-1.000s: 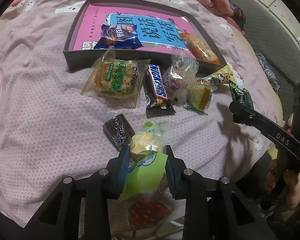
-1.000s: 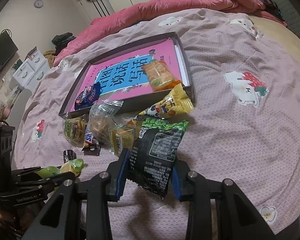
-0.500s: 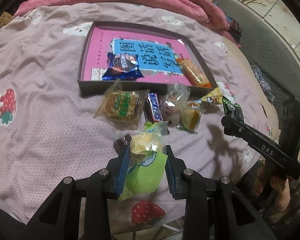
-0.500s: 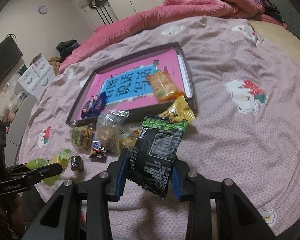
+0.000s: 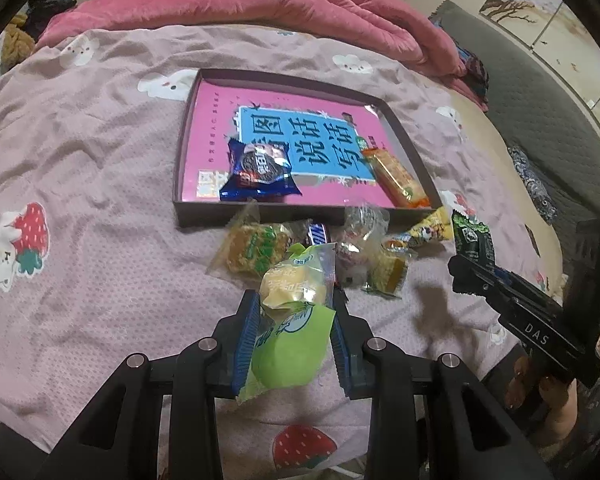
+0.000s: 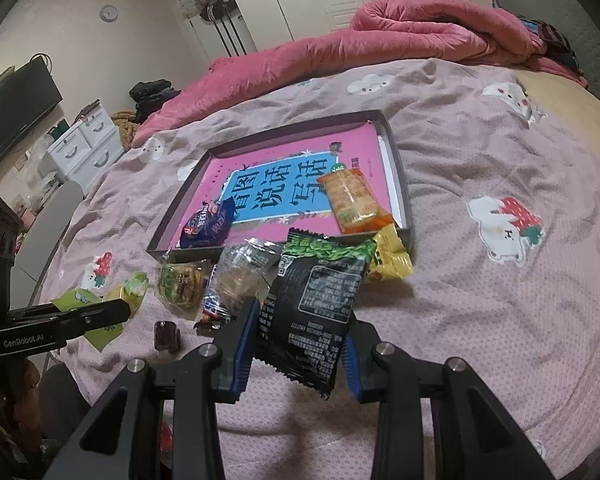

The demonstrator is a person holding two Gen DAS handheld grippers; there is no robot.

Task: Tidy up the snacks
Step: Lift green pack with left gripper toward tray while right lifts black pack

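On the pink patterned bed sheet [image 5: 100,240], your left gripper [image 5: 292,320] pinches a green-and-clear cake packet [image 5: 292,312]; your right gripper [image 6: 298,334] clamps a black-and-green snack bag [image 6: 316,304], both held near the shallow dark tray [image 5: 180,184].

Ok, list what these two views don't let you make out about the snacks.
- Snickers bar, left view: mostly hidden behind the green-wrapped cake in the left claw.
- Black packet in the right claw: print too small to read.
- Small dark candy, right view: label unreadable.
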